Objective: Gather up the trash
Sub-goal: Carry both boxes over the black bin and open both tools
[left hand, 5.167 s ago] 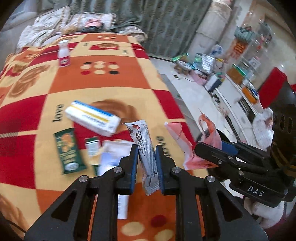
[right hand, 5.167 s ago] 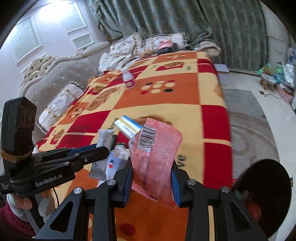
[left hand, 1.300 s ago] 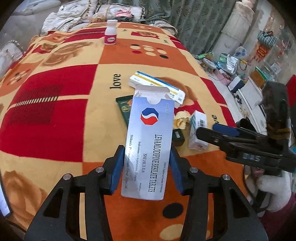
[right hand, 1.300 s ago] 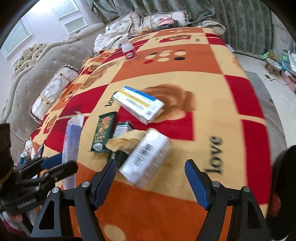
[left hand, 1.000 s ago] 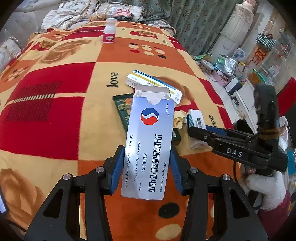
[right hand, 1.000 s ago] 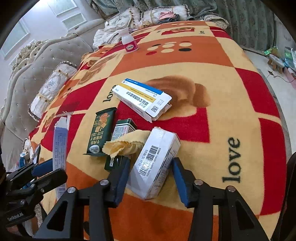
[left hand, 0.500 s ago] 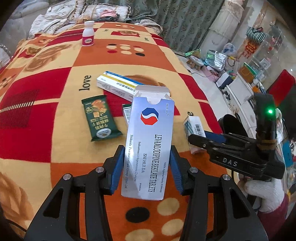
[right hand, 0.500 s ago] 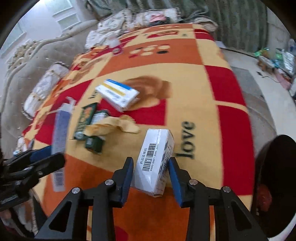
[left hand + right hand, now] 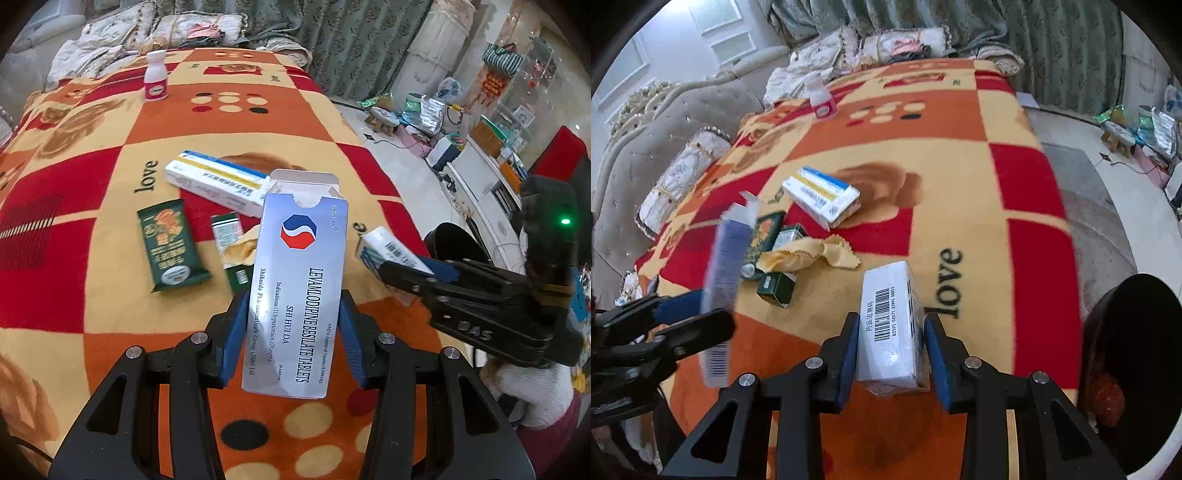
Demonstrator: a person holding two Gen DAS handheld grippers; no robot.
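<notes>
Left gripper (image 9: 293,343) clamps a silver tablet carton (image 9: 301,288), its torn flap at twelve o'clock, above the patterned blanket (image 9: 92,166). At three o'clock the right gripper (image 9: 402,271) carries a white barcode box (image 9: 384,247).

Right gripper (image 9: 890,347), its jaws closing, has the white barcode box (image 9: 890,321) between the pads. At four o'clock sits the black trash bin (image 9: 1126,354); at nine o'clock, the left gripper (image 9: 683,321) with the silver tablet carton (image 9: 726,266).
</notes>
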